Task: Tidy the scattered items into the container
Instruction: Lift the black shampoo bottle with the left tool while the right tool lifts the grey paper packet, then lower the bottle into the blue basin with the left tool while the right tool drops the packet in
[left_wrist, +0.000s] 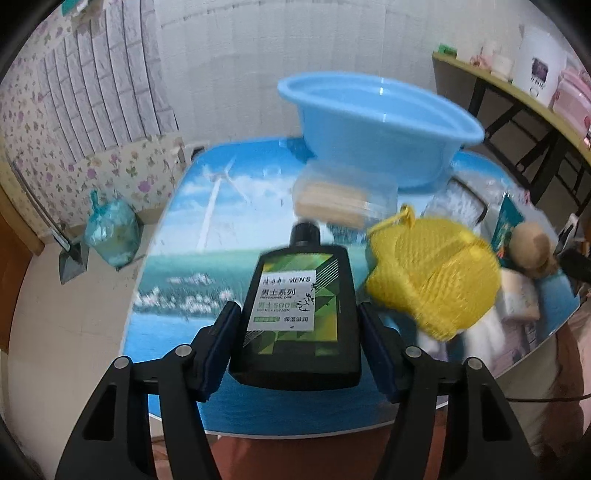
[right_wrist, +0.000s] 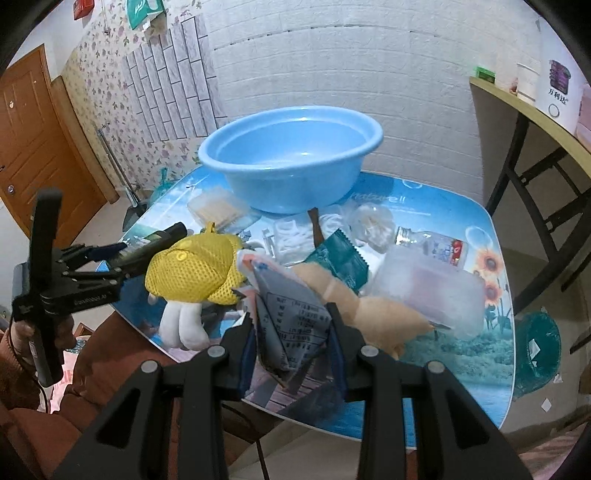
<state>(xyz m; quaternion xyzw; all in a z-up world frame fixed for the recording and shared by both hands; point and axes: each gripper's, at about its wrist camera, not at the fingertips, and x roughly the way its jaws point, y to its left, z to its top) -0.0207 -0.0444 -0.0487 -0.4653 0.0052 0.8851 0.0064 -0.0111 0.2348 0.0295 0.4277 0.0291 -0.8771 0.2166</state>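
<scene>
My left gripper (left_wrist: 295, 332) is shut on a black bottle (left_wrist: 301, 314) with a green label, held upright above the table's near edge. In the right wrist view the same left gripper (right_wrist: 122, 258) and bottle (right_wrist: 159, 240) show at the left. The empty blue basin (right_wrist: 291, 158) stands at the back of the table, and it is also in the left wrist view (left_wrist: 376, 125). My right gripper (right_wrist: 291, 332) is shut on a grey printed packet (right_wrist: 291, 317), lifted over the clutter. A yellow mesh toy (right_wrist: 195, 269) lies between the two grippers.
Around the packet lie a tan plush (right_wrist: 373, 310), a teal packet (right_wrist: 340, 258), a clear lidded box (right_wrist: 428, 291), a small glass bottle (right_wrist: 432, 243) and a clear box of sticks (right_wrist: 218, 210). A teal bin (right_wrist: 535, 347) stands on the floor at right, under a shelf (right_wrist: 517, 107).
</scene>
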